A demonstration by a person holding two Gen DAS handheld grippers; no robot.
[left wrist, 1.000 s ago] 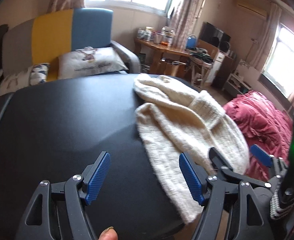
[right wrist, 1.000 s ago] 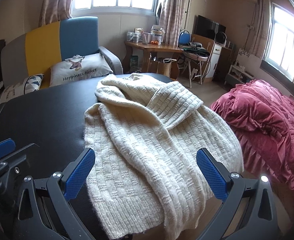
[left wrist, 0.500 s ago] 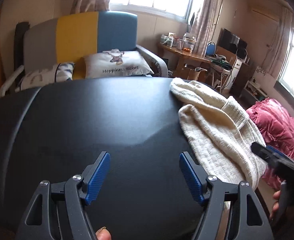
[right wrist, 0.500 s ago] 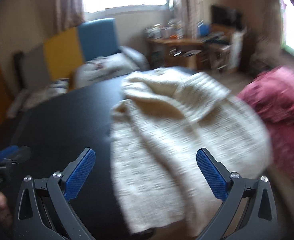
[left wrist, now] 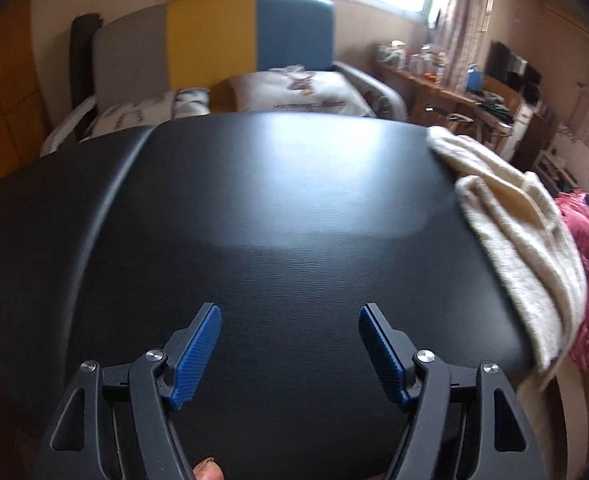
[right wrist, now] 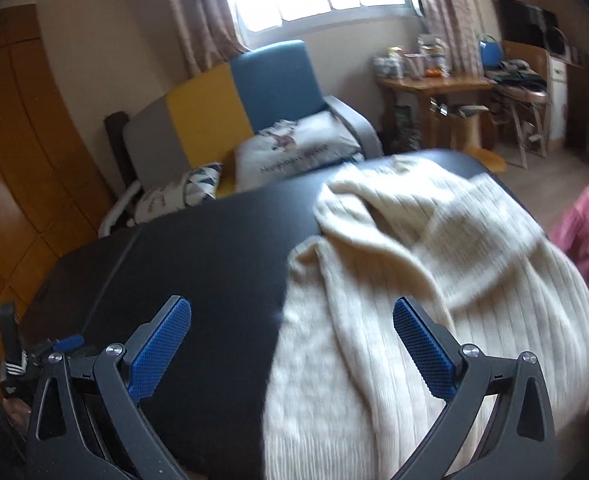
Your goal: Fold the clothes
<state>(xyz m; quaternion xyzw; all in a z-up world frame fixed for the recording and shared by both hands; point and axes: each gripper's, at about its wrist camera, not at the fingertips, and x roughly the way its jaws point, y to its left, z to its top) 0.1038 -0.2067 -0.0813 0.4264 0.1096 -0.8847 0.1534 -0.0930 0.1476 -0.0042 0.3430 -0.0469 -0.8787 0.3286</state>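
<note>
- While nothing's clamped in either tool, can't really call this far along: cream knit sweater point(right wrist: 434, 280) lying rumpled on the right side of the black table point(left wrist: 274, 220), bunched into overlapping ridges, near edge draped over the table's front rim. No neat folded stack visible anywhere.
- Left to right, then. Left gripper point(left wrist: 290, 354) hanging over bare tabletop, blue pads spread wide, gripping nothing, sweater well off to its right. Also visible at the far left of the right wrist view point(right wrist: 60, 342), but too small there to add anything.
- Right gripper point(right wrist: 292, 352) parked right at the sweater's left border, pads equally wide apart, nothing between them; right pad over the knit, left pad over bare table.
- Still looks like plenty left: flattening it out, sleeves in, then folding over. Could also be mid-fold given the overlapped layers, hard to say from one shot.
- Writing: printed cushion point(right wrist: 298, 148) on the yellow-and-blue sofa point(right wrist: 234, 100) behind the table, with a line of dark text under a small picture, too smeared by motion blur to read. No brand or label spotted on the sweater or the tools.
</note>
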